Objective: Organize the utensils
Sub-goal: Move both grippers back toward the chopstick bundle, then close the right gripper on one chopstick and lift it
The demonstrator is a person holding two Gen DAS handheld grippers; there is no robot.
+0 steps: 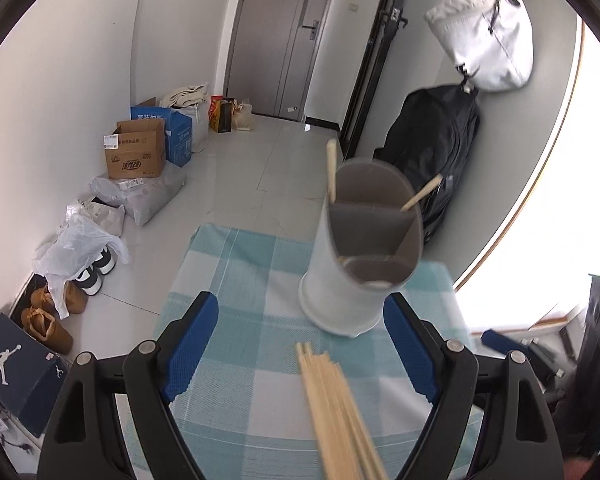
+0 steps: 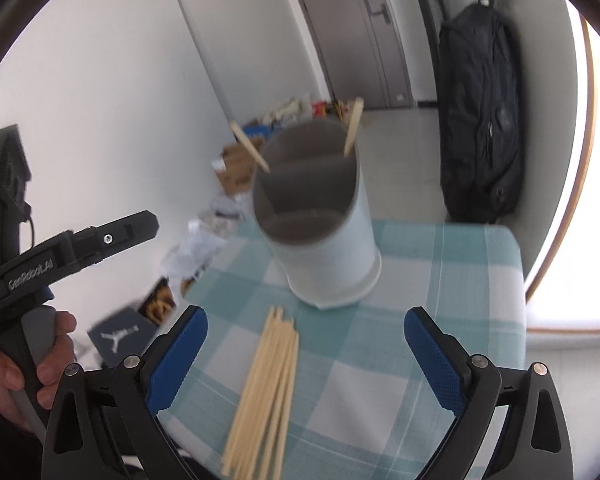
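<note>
A pale cylindrical utensil holder (image 1: 348, 280) with grey inner dividers stands on a table under a teal-and-white checked cloth (image 1: 236, 368). Two wooden chopsticks (image 1: 331, 168) lean in its far compartment. A loose bundle of several chopsticks (image 1: 340, 412) lies on the cloth in front of it. My left gripper (image 1: 300, 298) is open above the bundle's tips, pads apart from the sticks. In the right wrist view, my right gripper (image 2: 305, 312) is open over the same bundle (image 2: 266, 392), short of the holder (image 2: 324, 240), with nothing gripped.
A person's hand (image 2: 56, 364) holds the left gripper's handle at the left of the right wrist view. Off the table's left edge, boxes (image 1: 136, 156), bags and shoes (image 1: 96, 276) crowd the floor. A black backpack (image 1: 432, 152) hangs on the wall behind the holder.
</note>
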